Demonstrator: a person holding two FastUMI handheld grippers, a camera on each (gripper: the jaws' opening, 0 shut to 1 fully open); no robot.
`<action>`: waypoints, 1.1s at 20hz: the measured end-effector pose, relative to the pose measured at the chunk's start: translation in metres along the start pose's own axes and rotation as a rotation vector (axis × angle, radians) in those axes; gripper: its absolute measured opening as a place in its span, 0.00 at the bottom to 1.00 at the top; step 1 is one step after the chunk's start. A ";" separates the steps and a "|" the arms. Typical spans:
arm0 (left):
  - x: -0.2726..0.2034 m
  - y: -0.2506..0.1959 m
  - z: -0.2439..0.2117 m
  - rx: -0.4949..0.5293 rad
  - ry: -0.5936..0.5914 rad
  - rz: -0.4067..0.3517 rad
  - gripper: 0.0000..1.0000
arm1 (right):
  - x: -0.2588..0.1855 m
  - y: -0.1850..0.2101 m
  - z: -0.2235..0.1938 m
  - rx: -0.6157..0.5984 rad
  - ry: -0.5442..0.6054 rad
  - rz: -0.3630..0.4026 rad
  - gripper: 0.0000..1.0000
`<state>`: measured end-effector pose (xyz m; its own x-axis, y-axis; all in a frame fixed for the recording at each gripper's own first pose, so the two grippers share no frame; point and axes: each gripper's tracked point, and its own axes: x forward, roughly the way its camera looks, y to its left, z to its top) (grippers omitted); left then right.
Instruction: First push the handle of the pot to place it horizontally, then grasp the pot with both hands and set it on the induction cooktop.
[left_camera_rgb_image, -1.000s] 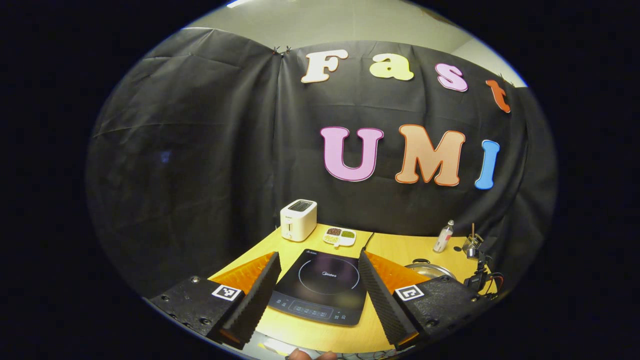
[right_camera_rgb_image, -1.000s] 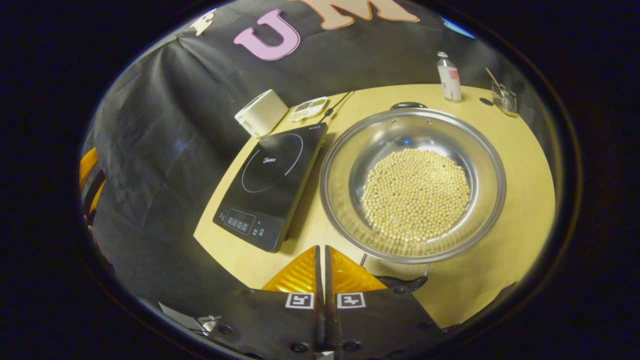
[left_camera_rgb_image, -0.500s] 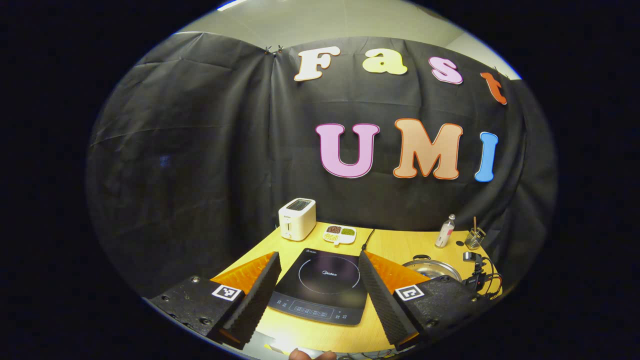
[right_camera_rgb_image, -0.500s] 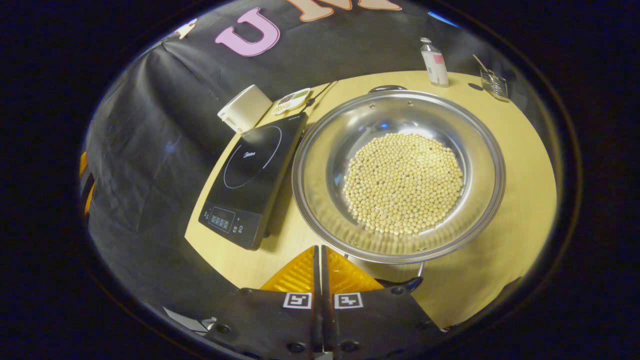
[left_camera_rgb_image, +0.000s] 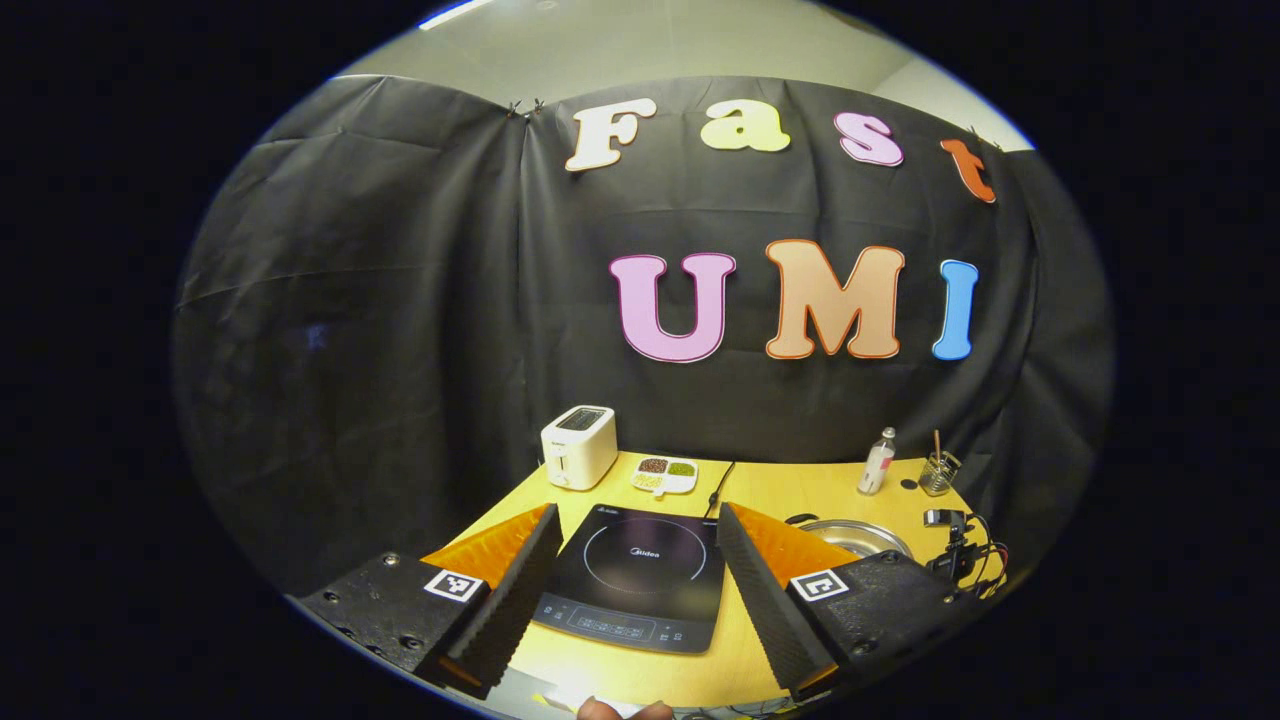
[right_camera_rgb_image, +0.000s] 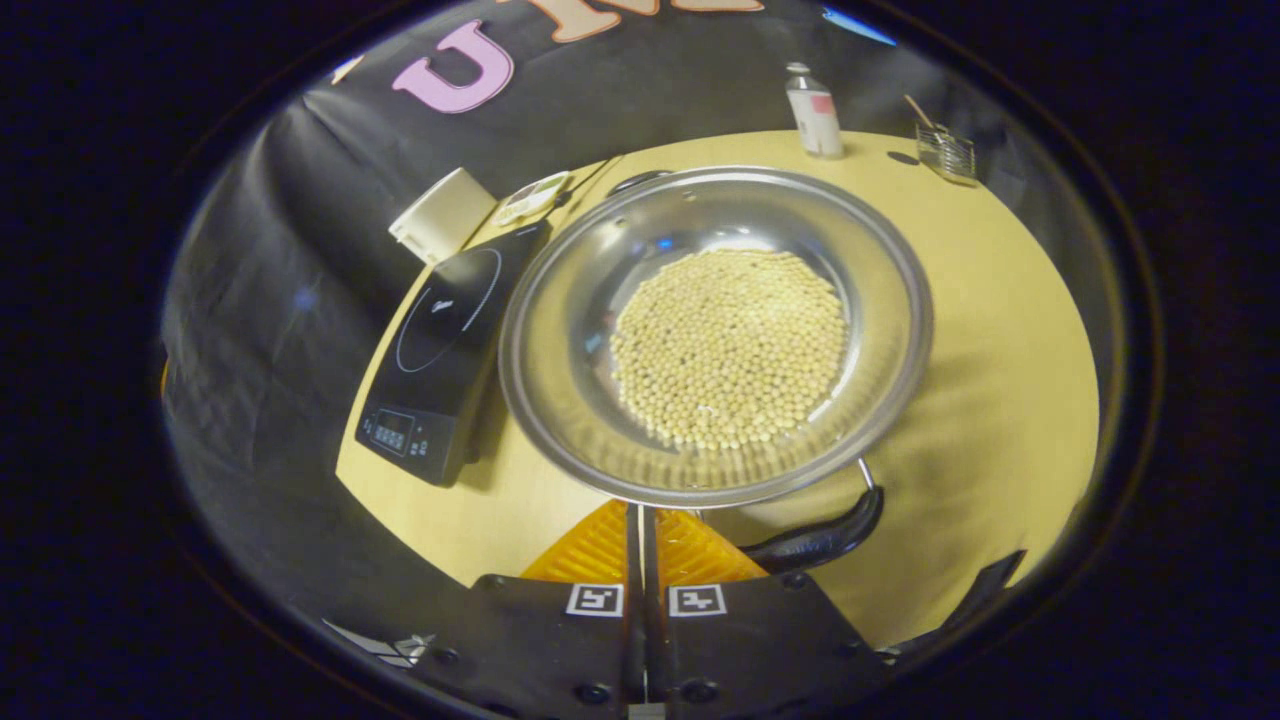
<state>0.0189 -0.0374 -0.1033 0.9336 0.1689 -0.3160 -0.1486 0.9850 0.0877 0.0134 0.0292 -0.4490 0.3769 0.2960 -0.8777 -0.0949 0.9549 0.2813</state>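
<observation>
In the right gripper view, the stainless steel pot sits on the yellow worktop, just to the right of the black induction cooktop and not on it; its rim overlaps the cooktop's edge in this view, though I cannot tell whether they touch. The pot holds a flat layer of pale soybeans. Its near black handle lies just beyond the right tongs, angled off to their right, and the far handle peeks over the opposite rim. The right tongs are clenched with nothing between the fingers, their tips close under the pot's near rim; whether they touch it I cannot tell. Beyond the pot stand a small bottle and a wire holder with a stick in it, while a white toaster and a divided dish sit behind the cooktop. In the left gripper view, the left tongs are released, spread wide and holding nothing, raised above the near edge of the worktop with the induction cooktop framed between the fingers. The pot shows at the right, partly hidden behind the right-hand finger. The toaster, the divided dish, the bottle and the wire holder stand along the back, near the black cloth wall.
</observation>
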 end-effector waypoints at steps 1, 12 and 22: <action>0.000 -0.002 -0.001 -0.001 0.000 -0.004 0.96 | 0.000 -0.010 0.001 0.006 -0.003 -0.018 0.03; 0.002 -0.005 0.001 0.003 -0.005 -0.010 0.93 | -0.003 -0.108 0.038 0.137 -0.046 -0.159 0.03; 0.005 -0.007 0.001 0.007 0.001 -0.007 0.96 | 0.003 -0.152 0.079 0.110 -0.087 -0.225 0.03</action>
<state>0.0246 -0.0433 -0.1043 0.9344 0.1619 -0.3173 -0.1394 0.9859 0.0924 0.1018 -0.1166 -0.4635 0.4553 0.0688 -0.8877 0.0989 0.9869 0.1272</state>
